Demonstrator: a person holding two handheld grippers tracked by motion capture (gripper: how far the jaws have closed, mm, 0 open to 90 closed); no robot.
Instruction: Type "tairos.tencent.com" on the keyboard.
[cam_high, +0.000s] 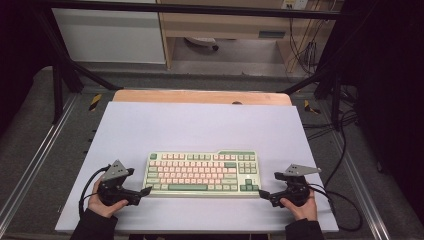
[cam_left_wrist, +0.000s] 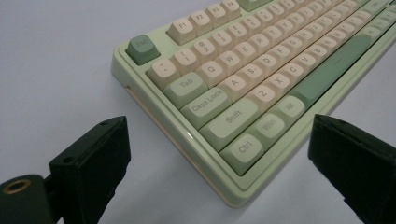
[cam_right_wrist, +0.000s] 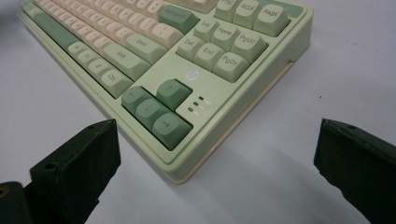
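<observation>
Counting up, I see one keyboard (cam_high: 202, 173) and two grippers. It lies near the white table's (cam_high: 200, 125) front edge, long axis left to right, space bar toward me. My left gripper (cam_high: 145, 190) and right gripper (cam_high: 262, 193) gape wide, holding nothing — one at each front corner. Gripper views reveal key legends — Ctrl (cam_left_wrist: 244, 149), arrow keys (cam_right_wrist: 156, 108).

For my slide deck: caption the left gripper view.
Open left gripper facing the near-left corner of a green and cream keyboard on a white table.
</observation>
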